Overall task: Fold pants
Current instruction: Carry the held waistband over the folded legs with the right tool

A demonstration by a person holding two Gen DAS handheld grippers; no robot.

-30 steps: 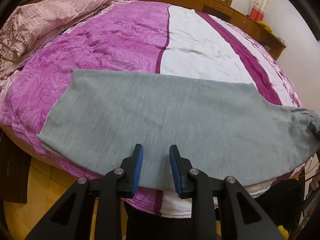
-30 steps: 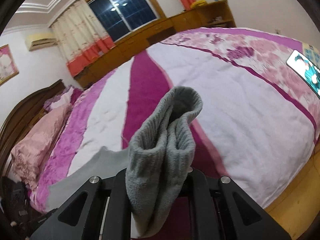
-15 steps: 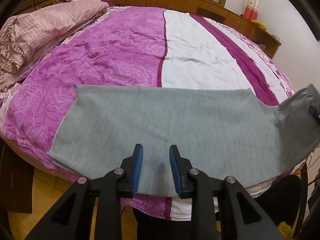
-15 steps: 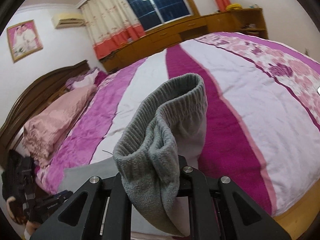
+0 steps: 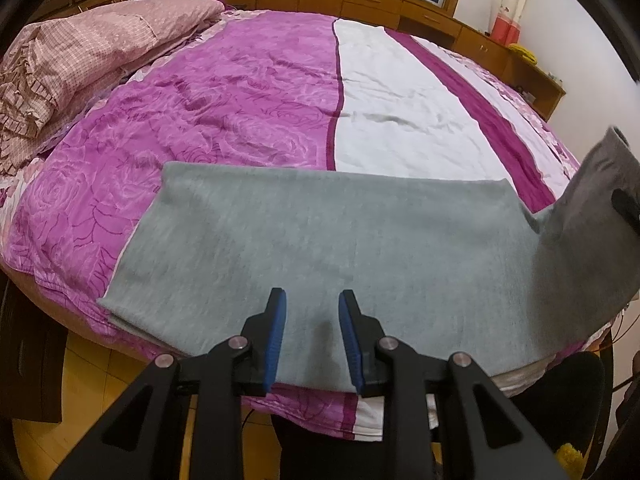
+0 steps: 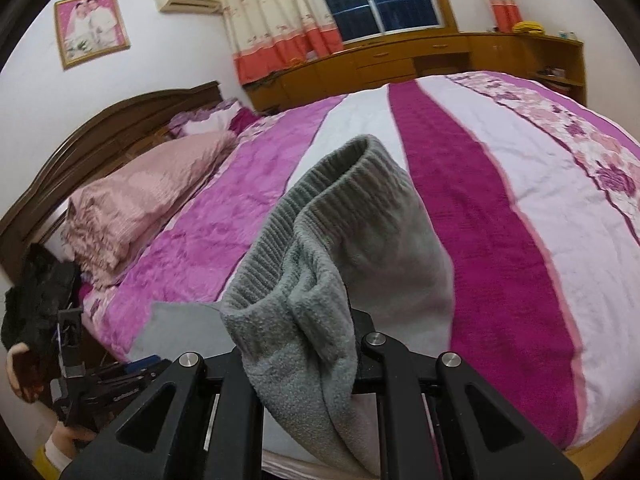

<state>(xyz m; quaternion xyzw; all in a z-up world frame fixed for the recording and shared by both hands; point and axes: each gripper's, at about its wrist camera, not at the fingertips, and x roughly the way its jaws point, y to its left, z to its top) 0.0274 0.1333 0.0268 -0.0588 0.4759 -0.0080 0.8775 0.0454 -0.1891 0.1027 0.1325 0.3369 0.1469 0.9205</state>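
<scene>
Grey fleece pants (image 5: pixel 340 240) lie flat across the near edge of the bed, legs stacked. My left gripper (image 5: pixel 312 340) is open with blue pads, hovering just above the pants' near edge, holding nothing. My right gripper (image 6: pixel 300 344) is shut on the ribbed cuff end of the pants (image 6: pixel 332 216) and holds it lifted above the bed. That lifted end shows at the right edge of the left wrist view (image 5: pixel 600 200). The right fingertips are hidden by the cloth.
The bed has a purple, white and magenta striped cover (image 5: pixel 248 112). A pink quilt (image 5: pixel 92 52) is piled at the headboard end. Wooden cabinets (image 6: pixel 400 64) line the far wall under the window. The left gripper (image 6: pixel 104 384) shows low left in the right wrist view.
My right gripper has raised the cuff end higher and carried it leftward over the pants. The left gripper stayed open over the near edge, shifting slightly forward.
</scene>
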